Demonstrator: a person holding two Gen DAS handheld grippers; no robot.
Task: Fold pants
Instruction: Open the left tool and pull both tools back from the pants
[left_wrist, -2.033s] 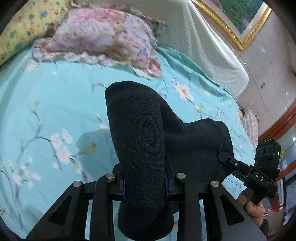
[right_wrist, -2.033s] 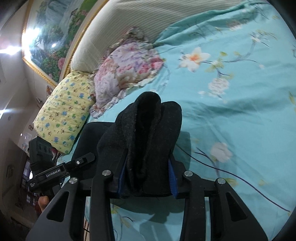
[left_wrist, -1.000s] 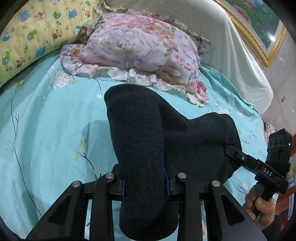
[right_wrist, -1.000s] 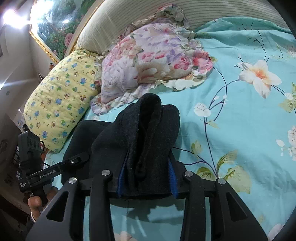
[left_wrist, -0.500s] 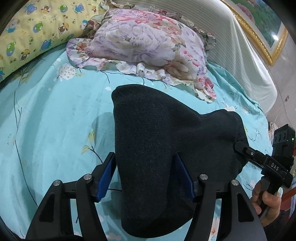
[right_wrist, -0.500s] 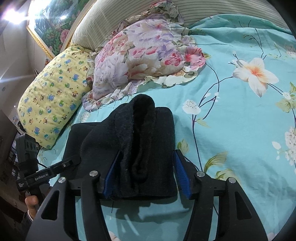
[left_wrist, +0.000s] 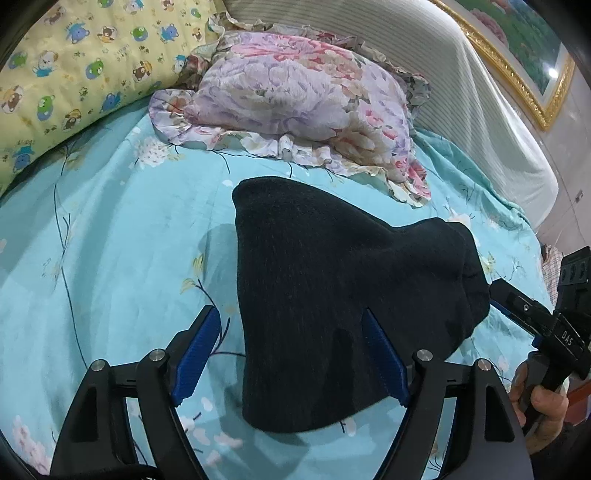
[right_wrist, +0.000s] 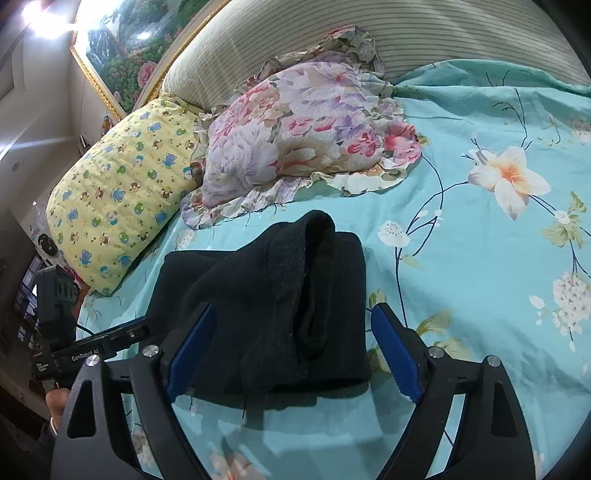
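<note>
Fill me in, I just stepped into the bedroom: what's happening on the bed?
A person with a gripper in each hand is folding dark pants on the turquoise floral bedsheet. Left gripper and right gripper are both open, straddling the folded bundle lying on the sheet near the flowered pillow.

Teal floral bedsheet (left_wrist: 110, 229), floral pillow (left_wrist: 295, 99), yellow bear-print pillow (right_wrist: 122, 199)
</note>
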